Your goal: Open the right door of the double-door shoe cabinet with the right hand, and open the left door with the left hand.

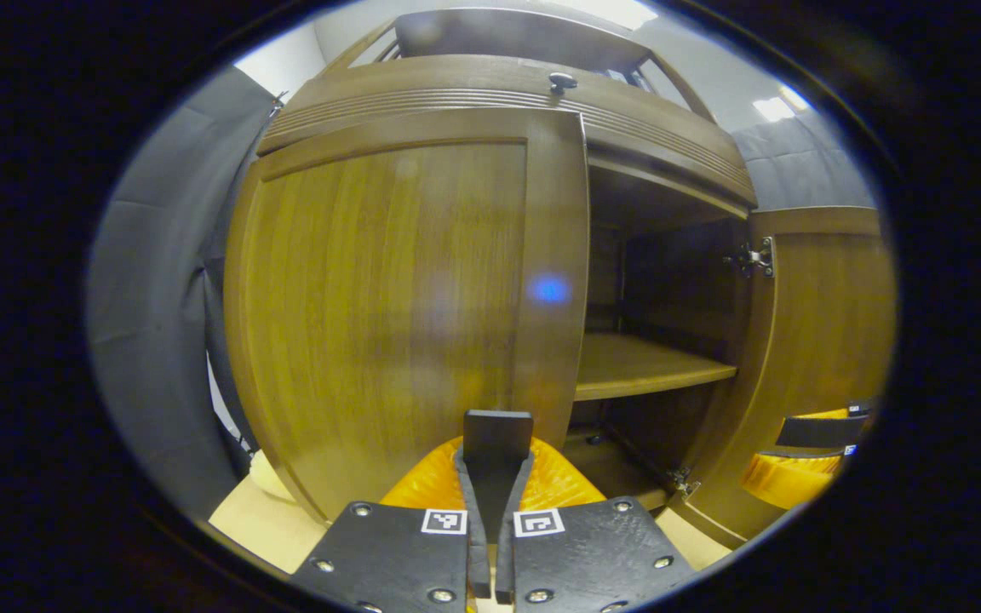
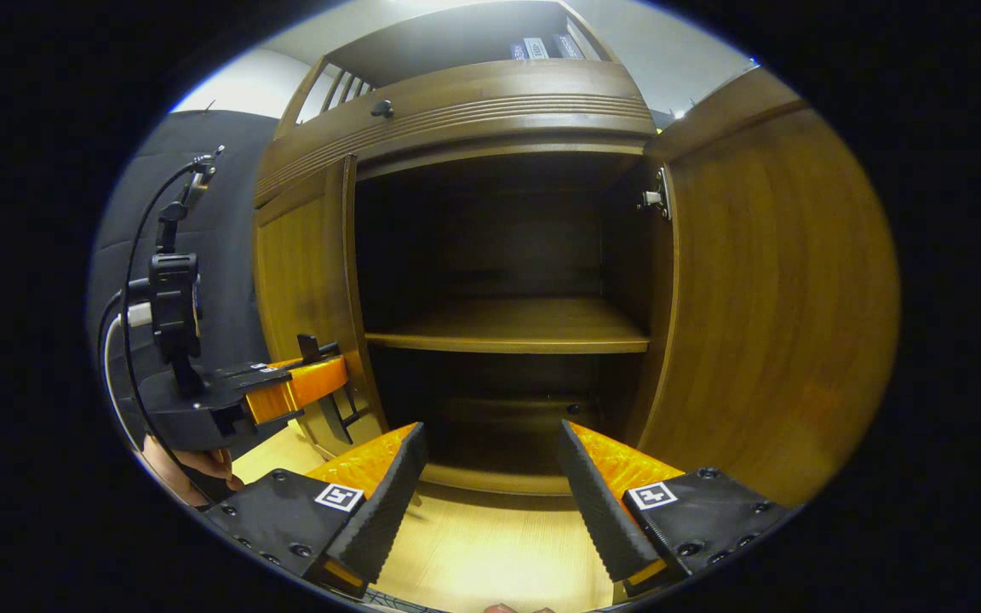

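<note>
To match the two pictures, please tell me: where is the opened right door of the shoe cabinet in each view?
Left gripper view: the right door stands open at the right edge.
Right gripper view: the right door covers the right side, swung open.
Shared landmark: the inner shelf, left of the door.

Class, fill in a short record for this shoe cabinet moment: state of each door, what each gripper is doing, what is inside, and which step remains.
right door: swung fully open
left door: closed or nearly so
left gripper: fingers shut, apparently on the left door's inner edge
right gripper: fingers open, holding nothing, facing the open half
interior: shelf, bare where visible
step left: open the left door
</note>
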Action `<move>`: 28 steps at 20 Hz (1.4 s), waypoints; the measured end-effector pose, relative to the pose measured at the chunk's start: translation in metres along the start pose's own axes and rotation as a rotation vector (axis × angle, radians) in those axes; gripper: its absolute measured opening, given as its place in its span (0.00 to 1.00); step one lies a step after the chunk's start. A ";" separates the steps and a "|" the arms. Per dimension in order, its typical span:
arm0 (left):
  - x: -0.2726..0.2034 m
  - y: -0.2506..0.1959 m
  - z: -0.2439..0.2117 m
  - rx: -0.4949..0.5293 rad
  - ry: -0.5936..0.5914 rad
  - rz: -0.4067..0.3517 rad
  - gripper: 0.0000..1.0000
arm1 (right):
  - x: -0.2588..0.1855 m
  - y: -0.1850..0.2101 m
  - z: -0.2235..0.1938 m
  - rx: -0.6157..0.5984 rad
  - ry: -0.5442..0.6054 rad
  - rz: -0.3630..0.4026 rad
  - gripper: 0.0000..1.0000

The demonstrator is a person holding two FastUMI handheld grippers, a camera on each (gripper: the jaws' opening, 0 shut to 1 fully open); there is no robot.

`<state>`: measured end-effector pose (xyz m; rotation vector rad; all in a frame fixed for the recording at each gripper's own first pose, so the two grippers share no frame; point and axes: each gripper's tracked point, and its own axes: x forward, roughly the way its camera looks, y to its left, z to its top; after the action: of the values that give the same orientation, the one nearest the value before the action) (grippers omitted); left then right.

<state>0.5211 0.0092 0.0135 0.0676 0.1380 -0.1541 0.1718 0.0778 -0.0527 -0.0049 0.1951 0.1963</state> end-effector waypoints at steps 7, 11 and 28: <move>-0.002 -0.001 0.001 0.002 -0.003 -0.011 0.06 | -0.023 0.016 -0.006 0.004 0.010 -0.022 0.93; -0.002 0.000 0.001 0.003 -0.009 -0.008 0.05 | -0.038 0.028 -0.015 0.007 0.026 -0.031 0.97; 0.000 0.009 0.006 0.005 -0.047 0.080 0.05 | -0.100 0.082 -0.055 -0.018 0.061 0.024 0.93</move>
<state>0.5236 0.0177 0.0201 0.0744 0.0879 -0.0765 0.0491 0.1380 -0.0866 -0.0264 0.2546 0.2221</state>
